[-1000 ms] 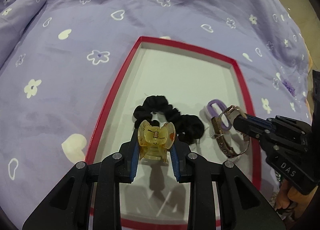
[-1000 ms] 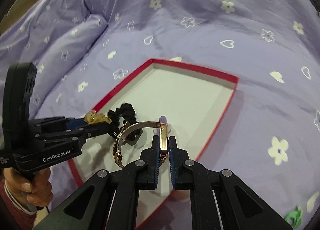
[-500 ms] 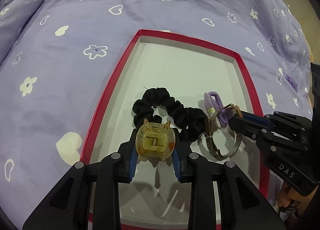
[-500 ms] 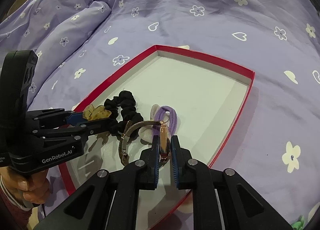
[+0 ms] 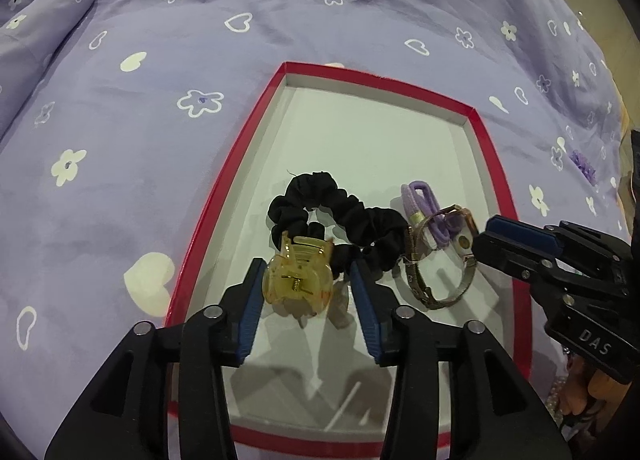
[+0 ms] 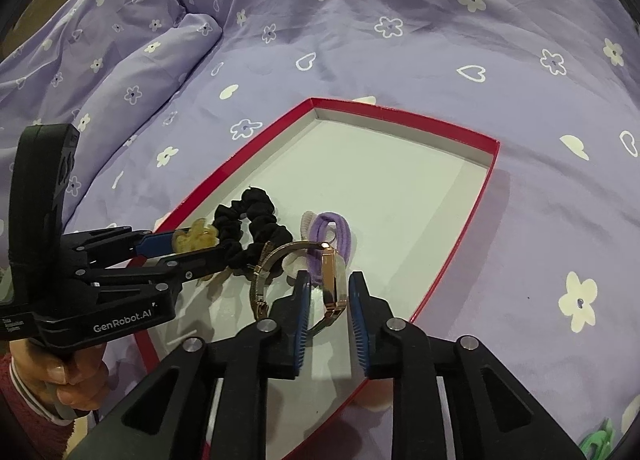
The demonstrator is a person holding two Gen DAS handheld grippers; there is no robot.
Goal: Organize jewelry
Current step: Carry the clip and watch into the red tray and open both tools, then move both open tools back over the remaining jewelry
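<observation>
A red-rimmed box lid (image 5: pixel 224 187) with a white floor lies on the bed. In it lie a black scrunchie (image 5: pixel 340 215), a purple hair tie (image 5: pixel 424 199), a rose-gold watch (image 5: pixel 436 260) and a translucent yellow claw clip (image 5: pixel 298 280). My left gripper (image 5: pixel 308 280) is open, its pads either side of the clip, which rests on the floor. My right gripper (image 6: pixel 326 292) is open around the watch (image 6: pixel 332 280), which rests in the lid (image 6: pixel 476 199). The clip (image 6: pixel 196 240) and scrunchie (image 6: pixel 248 227) also show in the right wrist view.
A purple bedspread (image 5: pixel 280 19) with white flowers and hearts surrounds the lid, folded up at the left (image 6: pixel 120 59). A small purple item (image 5: pixel 582 165) lies on the bed to the right. A green item (image 6: pixel 600 440) shows at the lower right corner.
Both grippers lowered into the lid and opened. The clip left the left jaws and the watch left the right jaws; both now rest on the lid floor.
</observation>
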